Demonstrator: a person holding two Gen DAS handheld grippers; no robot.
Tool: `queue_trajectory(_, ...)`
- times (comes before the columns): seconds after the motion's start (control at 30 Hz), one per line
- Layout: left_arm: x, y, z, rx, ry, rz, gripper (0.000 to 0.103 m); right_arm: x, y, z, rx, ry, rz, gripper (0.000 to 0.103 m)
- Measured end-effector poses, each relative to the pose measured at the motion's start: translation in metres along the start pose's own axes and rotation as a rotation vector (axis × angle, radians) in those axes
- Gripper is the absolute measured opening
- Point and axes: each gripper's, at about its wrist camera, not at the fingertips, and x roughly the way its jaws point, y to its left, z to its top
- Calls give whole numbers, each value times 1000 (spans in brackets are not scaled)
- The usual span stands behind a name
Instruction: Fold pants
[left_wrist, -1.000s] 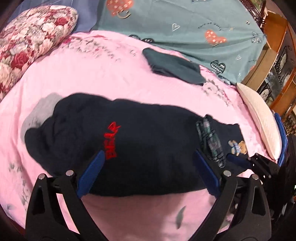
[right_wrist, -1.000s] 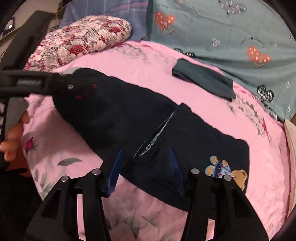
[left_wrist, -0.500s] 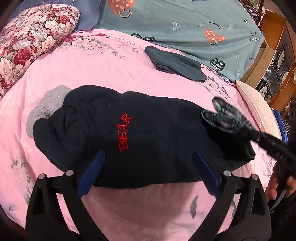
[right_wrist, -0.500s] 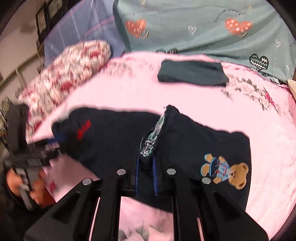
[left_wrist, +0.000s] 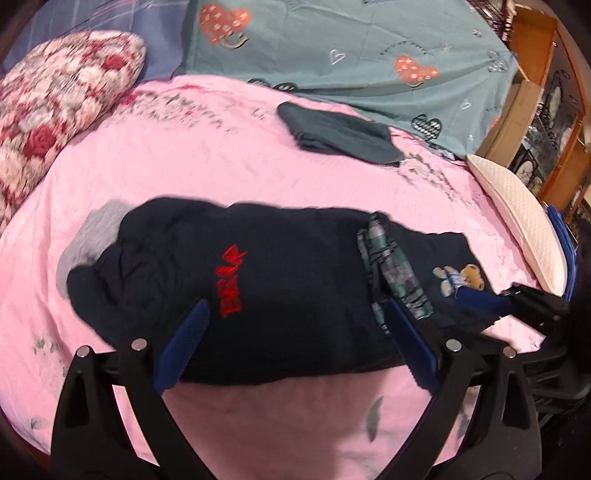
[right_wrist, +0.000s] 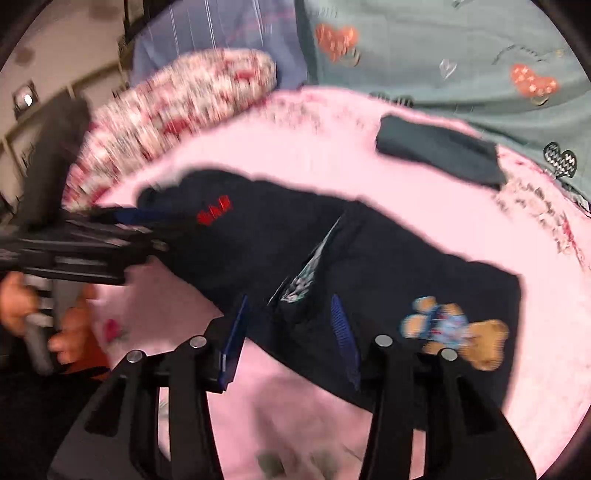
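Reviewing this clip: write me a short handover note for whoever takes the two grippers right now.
Left gripper: open, empty, over the near edge of the dark navy pants with red lettering.
Right gripper: open, its fingers have just been opening; plaid waistband lining between them, not pinched.
Pants lie folded lengthwise across the pink bedspread, bear patch at the waist end.
Left: fold the pants across their length.

A pink floral bedspread (left_wrist: 229, 162) covers the bed. A rose-patterned pillow (left_wrist: 55, 99) lies at its far left, a teal heart-print quilt (left_wrist: 351, 48) along the back, a folded dark green garment (left_wrist: 343, 134) near the quilt, a cream pillow (left_wrist: 517, 214) at right.
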Motion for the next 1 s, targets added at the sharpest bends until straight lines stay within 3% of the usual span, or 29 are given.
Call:
queue_trajectory(0.03, 0, -9, 3, 21, -9, -16, 97, -16, -10, 0, 20, -36, -9, 46)
queue_trajectory(0.13, 8, -49, 9, 119, -5, -70, 97, -54, -65, -4, 180, -113, -153, 46)
queue_trajectory(0.2, 24, -78, 8, 208, 11, -35, 97, -56, -104, -9, 319, -117, -196, 47)
queue_trajectory(0.23, 40, -89, 6, 251, 36, 8, 97, -50, -115, -11, 349, -100, -203, 47)
queue_trajectory(0.3, 72, -90, 0, 262, 110, 79, 97, -18, -132, -21, 386, 26, -246, 46)
queue_trajectory(0.33, 94, -81, -3, 231, 195, 94, 97, 8, -136, -32, 403, 120, -244, 47)
queue_trajectory(0.37, 99, -73, -2, 182, 224, 61, 98, 18, -137, -40, 406, 142, -251, 48)
queue_trajectory(0.47, 87, -63, 3, 144, 203, 57, 98, 10, -130, -38, 374, 101, -255, 48)
queue_trajectory(0.57, 79, -58, 1, 107, 195, 19, 97, -18, -129, -28, 398, -31, -284, 50)
queue_trajectory(0.63, 62, -50, 1, 60, 150, -26, 97, -22, -123, -26, 410, -83, -243, 52)
queue_trajectory(0.7, 33, -34, -2, -19, 83, -81, 97, -12, -113, -26, 414, -57, -141, 52)
queue_trajectory(0.8, -14, 4, -10, -161, -8, -125, 97, 8, -93, -30, 394, -27, -76, 52)
queue_trajectory(0.87, -39, 33, -18, -279, -62, -129, 97, 16, -84, -33, 388, -54, -18, 52)
queue_trajectory(0.93, -54, 72, -28, -432, -94, -105, 97, 20, -83, -35, 379, -47, -16, 52)
queue_trajectory(1.0, -50, 103, -36, -554, -71, -89, 97, 24, -83, -32, 374, -55, 7, 52)
